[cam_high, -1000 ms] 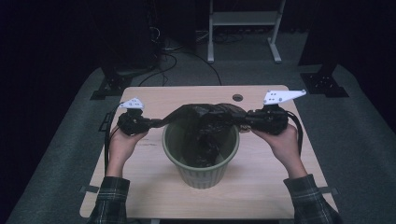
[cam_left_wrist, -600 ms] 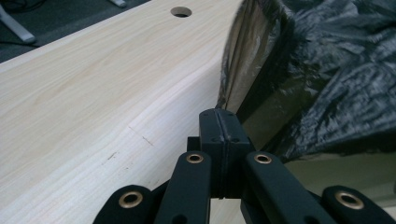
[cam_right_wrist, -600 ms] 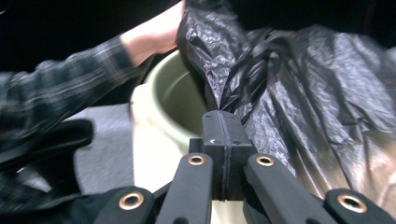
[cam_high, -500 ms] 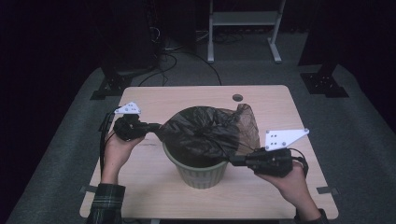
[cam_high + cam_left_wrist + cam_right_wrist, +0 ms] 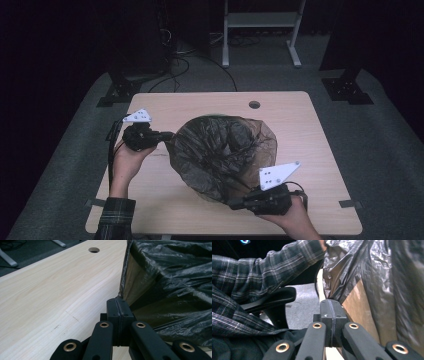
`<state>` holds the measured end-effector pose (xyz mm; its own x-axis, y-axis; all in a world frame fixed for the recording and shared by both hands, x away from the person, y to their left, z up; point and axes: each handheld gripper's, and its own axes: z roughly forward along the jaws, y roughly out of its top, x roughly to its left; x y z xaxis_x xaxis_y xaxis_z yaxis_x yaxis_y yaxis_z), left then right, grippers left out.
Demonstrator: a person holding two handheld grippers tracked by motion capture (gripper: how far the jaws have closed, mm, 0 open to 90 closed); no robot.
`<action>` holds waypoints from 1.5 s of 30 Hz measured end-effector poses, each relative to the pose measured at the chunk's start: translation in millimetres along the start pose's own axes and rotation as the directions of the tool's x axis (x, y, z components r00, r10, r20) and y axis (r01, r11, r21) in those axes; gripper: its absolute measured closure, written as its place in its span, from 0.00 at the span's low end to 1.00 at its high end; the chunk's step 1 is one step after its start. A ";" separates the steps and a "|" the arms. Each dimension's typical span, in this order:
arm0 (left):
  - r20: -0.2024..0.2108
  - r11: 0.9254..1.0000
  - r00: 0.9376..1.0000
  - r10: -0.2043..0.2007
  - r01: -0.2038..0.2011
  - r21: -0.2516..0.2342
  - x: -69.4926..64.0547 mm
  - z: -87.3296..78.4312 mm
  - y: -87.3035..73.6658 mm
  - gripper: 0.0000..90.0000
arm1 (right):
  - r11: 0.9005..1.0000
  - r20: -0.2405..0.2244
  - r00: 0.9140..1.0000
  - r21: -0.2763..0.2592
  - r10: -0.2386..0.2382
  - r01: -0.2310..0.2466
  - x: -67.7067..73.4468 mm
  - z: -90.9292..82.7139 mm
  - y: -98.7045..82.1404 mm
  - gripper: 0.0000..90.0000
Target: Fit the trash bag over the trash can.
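The left gripper is clenching the rim of the black bin bag at the bag's left side; in the left gripper view its jaws are pressing flat together with the thin plastic pinched between them at the tips. The person's left hand is gripping it from below, low over the tabletop, and a grey three-cornered plate is sitting on top of it.

The right gripper is clamping the bag's rim at the near right edge, and in the right gripper view the jaws are meeting closed on a fold of the plastic. The right hand is holding it near the front edge of the tabletop.

Between the two grippers the bag is stretching into a wide, crumpled dome, lying across the middle of the tabletop and hiding whatever is standing beneath it. Beyond the bag, a round hole is showing in the wooden surface near the far edge. A plaid sleeve is crossing the right gripper view behind the jaws.
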<state>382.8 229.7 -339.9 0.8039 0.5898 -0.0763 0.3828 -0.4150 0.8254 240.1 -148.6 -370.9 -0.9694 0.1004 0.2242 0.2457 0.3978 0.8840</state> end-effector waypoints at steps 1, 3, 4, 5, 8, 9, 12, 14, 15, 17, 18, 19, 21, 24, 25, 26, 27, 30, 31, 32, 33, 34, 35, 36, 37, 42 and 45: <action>-0.002 1.000 1.000 -0.001 0.001 0.000 0.8 -0.2 0.4 1.00 | 1.000 -0.010 1.000 0.009 0.003 -0.002 0.8 5.4 0.1 1.00; -0.009 1.000 1.000 -0.006 0.006 0.002 2.6 -0.3 0.7 1.00 | 1.000 -0.025 1.000 0.023 -0.006 0.006 1.2 16.0 0.6 1.00; -0.009 1.000 1.000 -0.010 0.010 0.000 3.5 -0.1 0.7 1.00 | 1.000 -0.035 0.999 0.031 -0.004 0.005 1.6 20.7 0.7 1.00; -0.007 1.000 1.000 -0.015 0.015 -0.004 4.9 0.6 0.6 1.00 | 0.999 -0.032 0.999 0.038 -0.006 0.007 2.0 23.6 0.8 1.00; 0.000 1.000 1.000 -0.019 0.019 0.008 6.7 6.0 0.0 1.00 | 0.999 -0.036 0.999 0.046 0.004 -0.002 -1.0 29.2 -1.7 1.00; 0.002 1.000 1.000 -0.015 0.015 0.021 6.7 8.6 -0.1 1.00 | 0.999 -0.038 0.999 0.046 0.008 -0.007 -2.3 29.5 -3.3 1.00; -0.054 0.997 0.999 0.006 -0.002 0.071 5.8 15.9 -0.2 1.00 | 0.998 -0.041 0.999 0.057 0.025 -0.023 -4.8 30.3 -7.7 1.00; -0.024 0.998 1.000 -0.018 0.020 0.060 9.7 19.0 -2.6 1.00 | 0.995 -0.039 0.999 0.101 0.021 -0.017 -4.0 34.6 -10.3 1.00; -0.018 0.999 1.000 -0.025 0.026 0.047 9.9 19.4 -3.1 1.00 | 0.994 -0.043 0.999 0.104 0.025 -0.020 -3.3 36.8 -12.3 1.00; -0.042 0.998 0.999 -0.012 0.015 0.061 8.9 20.6 -1.6 1.00 | 0.994 -0.049 0.998 0.107 0.025 -0.019 -2.3 38.3 -15.1 1.00; -0.036 0.998 0.999 -0.011 0.014 0.057 8.9 21.4 -1.1 1.00 | 0.994 -0.046 0.999 0.106 0.027 -0.022 -2.6 37.5 -15.6 1.00; -0.035 0.998 0.999 -0.010 0.012 0.061 8.8 22.3 -0.6 1.00 | 0.994 -0.046 0.999 0.103 0.027 -0.022 -3.4 35.2 -15.9 0.98; -0.031 0.998 1.000 -0.006 0.008 0.056 8.6 23.7 0.1 1.00 | 0.997 -0.024 1.000 0.081 0.019 -0.017 -3.5 28.5 -14.0 0.84; -0.030 0.999 1.000 -0.007 0.009 0.052 9.2 24.8 0.2 1.00 | 0.999 0.001 1.000 0.050 -0.002 0.002 3.0 8.6 -6.1 0.79; -0.028 0.999 1.000 -0.010 0.012 0.049 9.4 25.4 0.1 1.00 | 0.999 0.004 1.000 0.042 -0.010 0.010 5.1 3.3 -3.5 0.78; -0.027 0.999 1.000 -0.013 0.015 0.049 9.0 25.7 0.1 1.00 | 0.999 0.027 0.999 0.024 -0.028 0.027 9.0 -6.2 1.2 0.78; -0.024 0.999 1.000 -0.009 0.010 0.047 8.9 26.0 0.4 1.00 | 0.999 0.042 0.998 0.009 -0.035 0.035 11.8 -14.0 5.5 0.78; -0.020 0.999 1.000 -0.009 0.009 0.038 7.2 26.4 1.3 1.00 | 0.996 0.129 0.989 -0.050 -0.069 0.076 16.8 -38.9 20.2 0.76; -0.018 0.999 1.000 -0.008 0.009 0.034 7.0 26.5 1.6 1.00 | 0.994 0.160 0.984 -0.069 -0.074 0.086 15.1 -47.0 25.5 0.74; -0.019 0.999 1.000 -0.007 0.008 0.031 6.8 26.5 2.1 1.00 | 0.992 0.209 0.976 -0.088 -0.067 0.087 12.0 -55.2 30.8 0.73; -0.019 1.000 1.000 -0.005 0.006 0.030 7.0 26.2 2.5 1.00 | 0.992 0.244 0.968 -0.100 -0.051 0.077 7.1 -63.2 36.1 0.72; -0.019 1.000 1.000 -0.006 0.007 0.030 7.2 26.1 2.9 1.00 | 0.991 0.274 0.961 -0.113 -0.041 0.074 0.8 -70.5 40.9 0.71; -0.019 0.999 1.000 -0.007 0.008 0.031 7.8 25.9 3.4 1.00 | 0.989 0.307 0.951 -0.126 -0.031 0.073 -3.8 -76.0 44.0 0.71; -0.018 1.000 1.000 -0.008 0.009 0.028 8.2 25.9 3.7 1.00 | 0.988 0.356 0.934 -0.139 -0.017 0.071 -13.2 -84.5 48.8 0.71; -0.017 1.000 1.000 -0.009 0.010 0.026 8.5 25.7 4.2 1.00 | 0.987 0.384 0.923 -0.150 -0.001 0.064 -21.5 -90.3 52.1 0.71; -0.012 1.000 1.000 -0.015 0.015 0.016 9.7 25.0 5.1 1.00 | 0.983 0.466 0.881 -0.185 0.086 0.002 -63.1 -107.8 62.8 0.68; -0.002 1.000 1.000 -0.026 0.026 0.005 10.9 23.8 4.8 1.00 | 0.981 0.465 0.874 -0.188 0.139 -0.055 -83.1 -107.1 60.8 0.64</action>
<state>404.2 217.7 -350.0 0.7927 0.6020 -0.0961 0.4057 -0.4033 0.8202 335.7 -230.4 -291.8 -0.8138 0.5670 0.1278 0.2947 0.2130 0.9316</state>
